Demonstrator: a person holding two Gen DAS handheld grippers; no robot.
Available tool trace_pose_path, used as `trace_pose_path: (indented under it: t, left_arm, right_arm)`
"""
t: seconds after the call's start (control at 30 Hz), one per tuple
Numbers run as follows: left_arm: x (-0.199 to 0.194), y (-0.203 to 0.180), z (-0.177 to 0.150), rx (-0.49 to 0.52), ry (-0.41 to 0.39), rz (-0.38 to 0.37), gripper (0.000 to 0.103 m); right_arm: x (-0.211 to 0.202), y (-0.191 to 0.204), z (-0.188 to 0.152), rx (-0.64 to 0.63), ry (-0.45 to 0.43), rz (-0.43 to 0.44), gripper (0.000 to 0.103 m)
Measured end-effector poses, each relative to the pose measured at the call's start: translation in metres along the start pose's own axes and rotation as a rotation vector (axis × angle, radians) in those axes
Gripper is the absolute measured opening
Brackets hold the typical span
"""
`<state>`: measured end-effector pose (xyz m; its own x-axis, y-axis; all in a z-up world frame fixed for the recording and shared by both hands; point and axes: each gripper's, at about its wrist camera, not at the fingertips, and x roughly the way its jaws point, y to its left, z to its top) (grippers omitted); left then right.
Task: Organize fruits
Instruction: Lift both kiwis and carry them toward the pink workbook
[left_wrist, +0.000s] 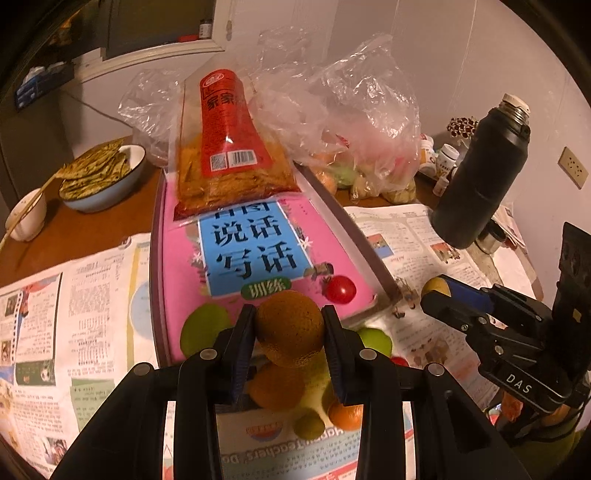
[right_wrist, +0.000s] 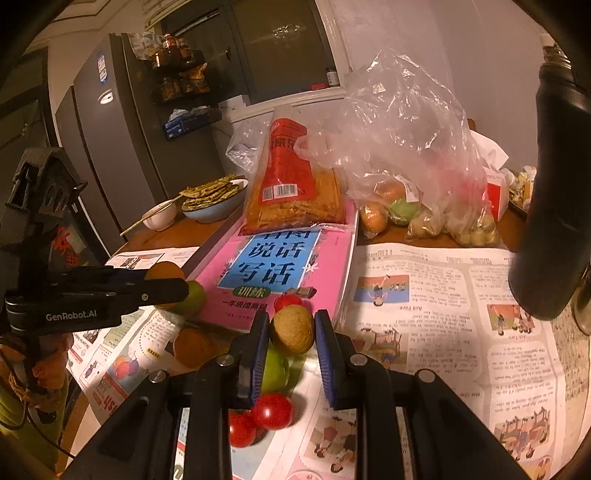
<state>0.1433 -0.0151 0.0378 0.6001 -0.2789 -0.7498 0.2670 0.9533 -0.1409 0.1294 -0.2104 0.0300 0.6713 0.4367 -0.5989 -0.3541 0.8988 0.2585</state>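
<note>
A pink book (left_wrist: 258, 258) lies mid-table on newspaper (left_wrist: 55, 314). Near its near edge, the left gripper (left_wrist: 290, 328) clamps an orange (left_wrist: 290, 325) and the right gripper (right_wrist: 291, 332) a kiwi (right_wrist: 291, 330) — both mid-carry. Next, I judge: set each among its kind.

Counts: 2 kiwis, one in each claw's jaws (left_wrist: 289, 325) (right_wrist: 291, 329); 3 cherry tomatoes (right_wrist: 272, 410) around the right claw (right_wrist: 291, 332); 2 green fruits (right_wrist: 274, 369); 3 oranges (left_wrist: 275, 386) under the left claw (left_wrist: 289, 326); 1 pink book (right_wrist: 325, 273); 2 bowls (right_wrist: 216, 210)
</note>
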Motion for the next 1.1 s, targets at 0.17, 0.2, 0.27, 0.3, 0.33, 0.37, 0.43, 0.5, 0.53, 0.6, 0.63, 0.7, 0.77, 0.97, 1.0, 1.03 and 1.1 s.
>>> trace_pose_path:
  t: [0.17,0.2,0.27,0.3,0.33,0.37,0.43,0.5,0.53,0.6,0.63,0.7,0.77,0.97,1.0,1.03,1.1]
  left_arm:
    - [0.013,-0.003,0.008,0.013,0.004,0.01,0.037]
    - [0.017,-0.003,0.008,0.017,0.01,0.015,0.037]
    - [0.023,-0.004,0.008,0.017,0.02,0.024,0.037]
    - [0.025,-0.003,0.008,0.016,0.023,0.024,0.037]
    - [0.029,-0.003,0.008,0.013,0.031,0.031,0.037]
    - [0.031,-0.002,0.007,0.014,0.036,0.039,0.037]
    - [0.038,-0.002,0.007,0.016,0.046,0.048,0.037]
    - [0.042,-0.001,0.007,0.012,0.055,0.044,0.037]
    - [0.045,-0.001,0.006,0.014,0.056,0.043,0.037]
    - [0.048,0.0,0.006,0.012,0.062,0.049,0.037]
    - [0.051,0.0,0.006,0.014,0.062,0.048,0.037]
    - [0.055,0.0,0.006,0.013,0.067,0.046,0.037]
    - [0.059,0.0,0.006,0.01,0.074,0.044,0.037]
    - [0.067,-0.002,0.006,0.015,0.082,0.04,0.037]
    - [0.068,-0.003,0.006,0.016,0.083,0.04,0.037]
    - [0.07,-0.003,0.005,0.016,0.084,0.042,0.037]
    - [0.072,-0.003,0.004,0.018,0.09,0.047,0.037]
  right_arm:
    - [0.007,0.001,0.009,-0.009,-0.002,-0.001,0.026]
    - [0.009,0.001,0.011,-0.011,0.0,-0.001,0.026]
    - [0.014,0.002,0.014,-0.016,0.007,-0.001,0.026]
    - [0.017,0.002,0.015,-0.019,0.009,-0.003,0.026]
    - [0.018,0.002,0.016,-0.02,0.011,-0.003,0.026]
    - [0.02,0.002,0.016,-0.02,0.012,-0.001,0.026]
    - [0.023,0.001,0.017,-0.017,0.013,-0.001,0.026]
    - [0.026,0.0,0.017,-0.015,0.015,0.001,0.026]
    - [0.027,0.0,0.017,-0.019,0.016,-0.002,0.026]
    - [0.03,-0.001,0.018,-0.023,0.018,-0.01,0.026]
    - [0.032,-0.001,0.018,-0.021,0.023,-0.01,0.026]
    - [0.035,-0.002,0.018,-0.017,0.026,-0.01,0.026]
    - [0.039,-0.001,0.018,-0.015,0.03,-0.011,0.026]
    - [0.044,0.002,0.018,-0.024,0.024,-0.02,0.026]
    - [0.044,0.001,0.017,-0.017,0.025,-0.017,0.026]
    - [0.045,0.001,0.017,-0.014,0.026,-0.016,0.026]
    - [0.047,0.001,0.015,-0.014,0.031,-0.014,0.026]
